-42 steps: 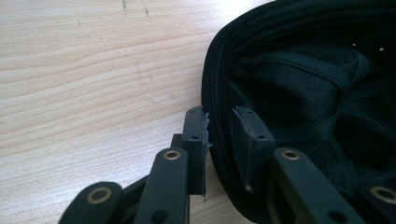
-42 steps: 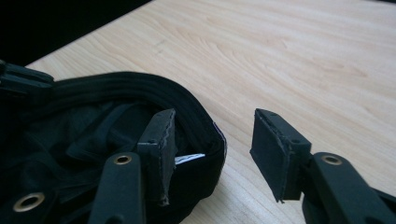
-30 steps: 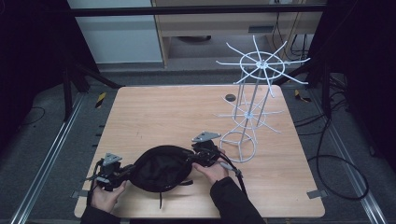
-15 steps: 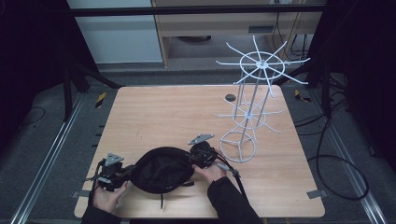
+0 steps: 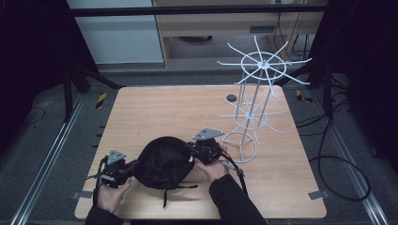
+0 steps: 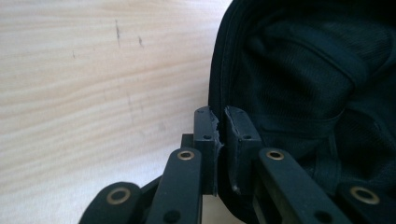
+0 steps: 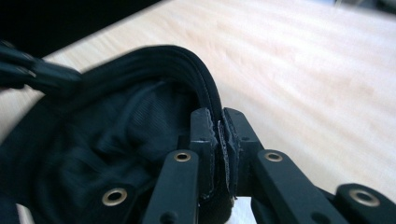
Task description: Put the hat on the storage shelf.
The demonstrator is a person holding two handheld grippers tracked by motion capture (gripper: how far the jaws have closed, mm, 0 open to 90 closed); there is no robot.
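Both tongs, left tongs and right tongs, pinch the black cap's rim. It isn't on the white wire rack yet.

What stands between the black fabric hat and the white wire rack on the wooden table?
Nothing visible does. The black fabric hat is clamped at its rim by the left gripper and the right gripper. Only bare wooden table lies between it and the white wire rack beside the right gripper.

We see a black cap, black grippers with grey plates, a white wire rack, and a pale wood-grain table.
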